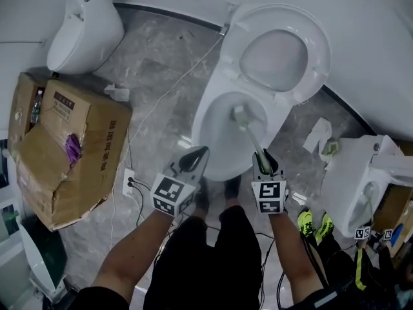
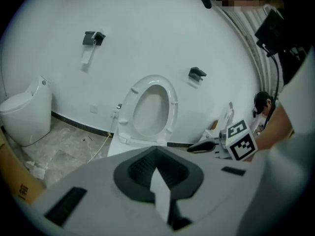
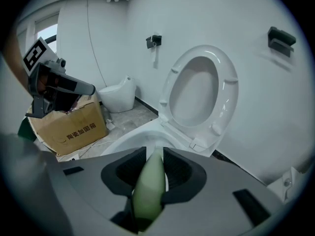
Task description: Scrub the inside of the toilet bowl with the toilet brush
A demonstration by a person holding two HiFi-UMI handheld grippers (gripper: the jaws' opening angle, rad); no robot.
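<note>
A white toilet (image 1: pixel 219 154) stands in the middle of the head view, its seat and lid (image 1: pixel 279 57) raised against the wall. The pale green toilet brush (image 1: pixel 248 131) slants down into the bowl, its head low against the far inner wall. My right gripper (image 1: pixel 265 165) is shut on the brush handle (image 3: pixel 149 186) just above the bowl's near rim. My left gripper (image 1: pixel 193 159) hovers over the near left rim, jaws together and holding nothing. In the left gripper view, the left gripper (image 2: pixel 158 173) points toward the raised seat (image 2: pixel 150 107).
A torn cardboard box (image 1: pixel 64 154) sits left of the toilet, with a second white toilet (image 1: pixel 84 28) behind it. A third toilet (image 1: pixel 361 179) stands at the right. A power strip (image 1: pixel 128 183) with cables lies on the marble floor. Crumpled tissue (image 1: pixel 319 137) lies right of the bowl.
</note>
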